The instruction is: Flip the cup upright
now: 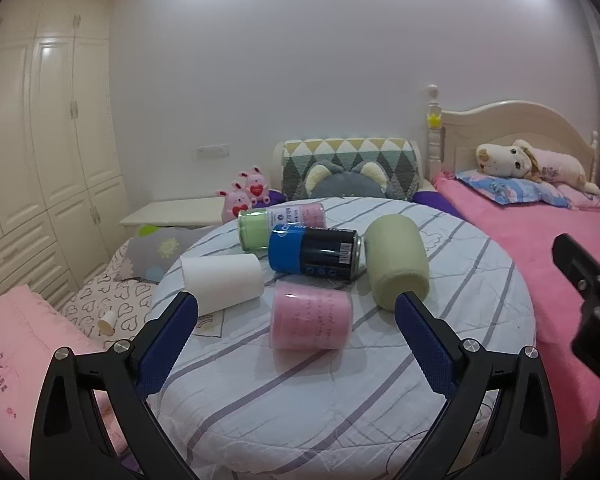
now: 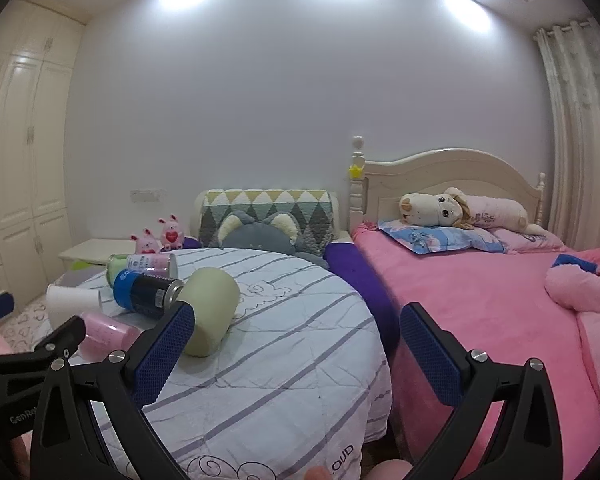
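Several cups and cans lie on their sides on a round table with a striped cloth (image 1: 340,400). A pink cup (image 1: 311,316) lies nearest, between my left gripper's (image 1: 296,304) open fingers but beyond their tips. A white cup (image 1: 222,282) lies to its left, an olive green cup (image 1: 398,266) to its right. A blue and black can (image 1: 314,254) and a green and pink can (image 1: 280,224) lie behind. My right gripper (image 2: 296,326) is open and empty over the table's right edge; the olive cup (image 2: 214,312) is by its left finger.
A pink bed (image 2: 480,300) with a plush dog (image 2: 432,208) stands right of the table (image 2: 280,360). A cushioned chair back (image 1: 348,166) and plush toys (image 1: 246,194) are behind it. Wardrobes (image 1: 40,140) line the left wall. Pink bedding (image 1: 12,352) lies lower left.
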